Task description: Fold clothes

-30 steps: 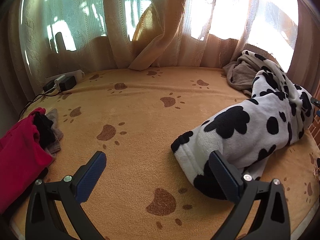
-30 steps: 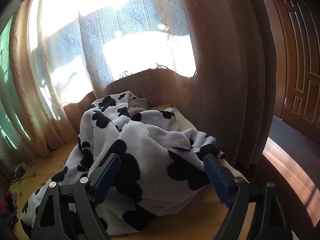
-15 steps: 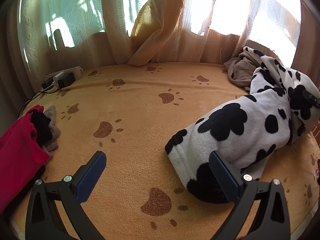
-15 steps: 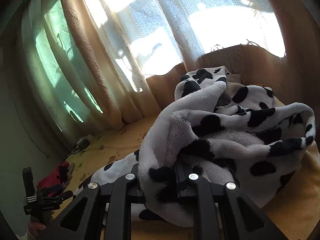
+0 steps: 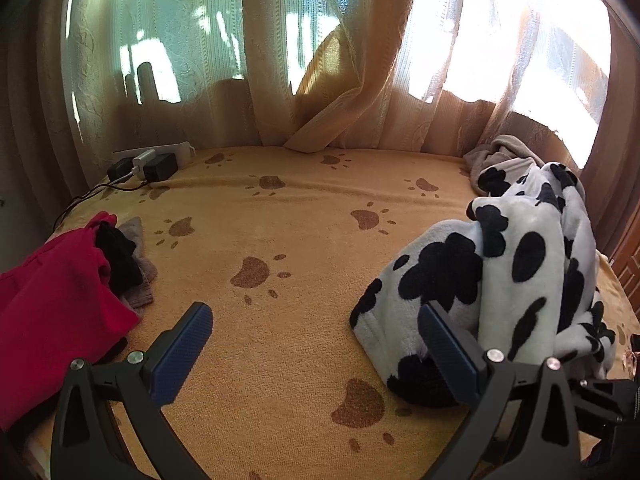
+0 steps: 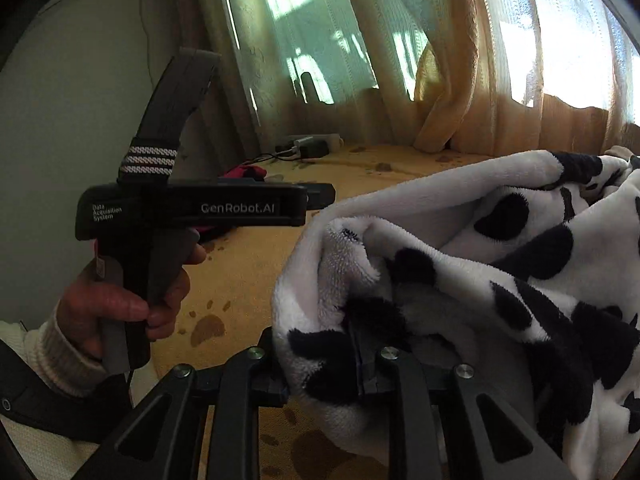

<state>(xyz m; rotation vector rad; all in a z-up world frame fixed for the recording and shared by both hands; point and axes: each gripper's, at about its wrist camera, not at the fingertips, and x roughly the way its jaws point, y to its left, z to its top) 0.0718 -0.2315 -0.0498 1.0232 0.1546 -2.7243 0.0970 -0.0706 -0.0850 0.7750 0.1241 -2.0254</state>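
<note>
A white fleece garment with black cow spots (image 5: 500, 264) lies bunched on the right side of an orange paw-print bedspread (image 5: 280, 240). In the right wrist view my right gripper (image 6: 362, 344) has a fold of that fleece (image 6: 480, 240) between its pads, lifted above the bed. The jaws are opening slightly, and the pads still pinch the cloth. My left gripper (image 5: 314, 312) stands open over bare bedspread, its right finger (image 5: 448, 352) just in front of the fleece's near end. A hand (image 6: 120, 304) holds the left gripper's black body (image 6: 192, 208).
A red garment (image 5: 52, 300) with black and grey pieces (image 5: 124, 268) lies at the bed's left edge. A power strip with chargers (image 5: 152, 164) sits at the back left. Curtains (image 5: 340, 80) hang behind the bed. A grey cloth (image 5: 496, 156) lies at the back right.
My right gripper shut on the fleece and swung left, dragging a fold with it. The garment's top has bunched up and folded over. The left gripper shifted only slightly.
</note>
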